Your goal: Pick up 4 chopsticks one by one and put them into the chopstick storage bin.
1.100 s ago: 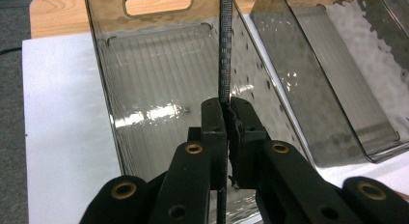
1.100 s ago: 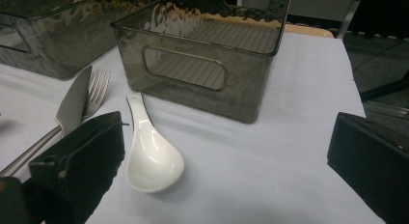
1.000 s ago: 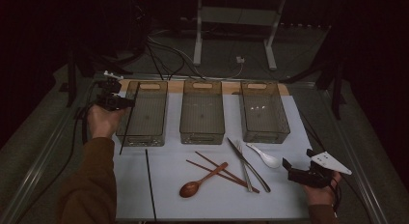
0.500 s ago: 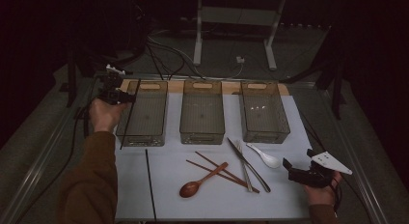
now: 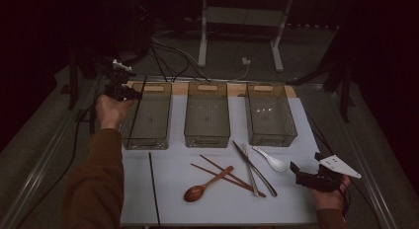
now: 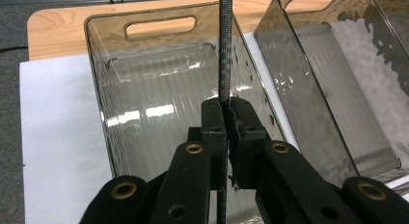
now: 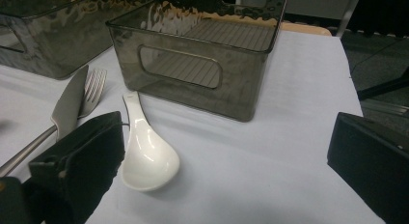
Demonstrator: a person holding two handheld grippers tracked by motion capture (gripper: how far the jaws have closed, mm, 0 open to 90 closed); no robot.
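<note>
Your left tool [image 5: 129, 93] sits above the far left corner of the left bin [image 5: 148, 115], and its jaws are clenched on a thin black chopstick [image 6: 224, 50]. In the left gripper view that chopstick runs straight up between the pads, over the open inside of the left bin. In the high view it slants from the tool down across the bin toward its near wall. A second black chopstick [image 5: 154, 189] lies flat on the white counter [image 5: 168, 174] just in front of the left bin, pointing toward you.

To the right of the left bin stand the middle bin [image 5: 207, 113] and the right bin [image 5: 271, 113], all three in a row. In front of the middle bin lie a wooden spoon [image 5: 206, 184], a pair of brown chopsticks [image 5: 225, 173], a fork [image 5: 250, 172] and a knife [image 5: 254, 167]. A white soup spoon [image 7: 144, 151] rests in front of the right bin, near its near wall.

Your right tool [image 5: 309, 177] is near the counter's right edge, to the right of the soup spoon, with its jaws released and wide apart, nothing between them.
</note>
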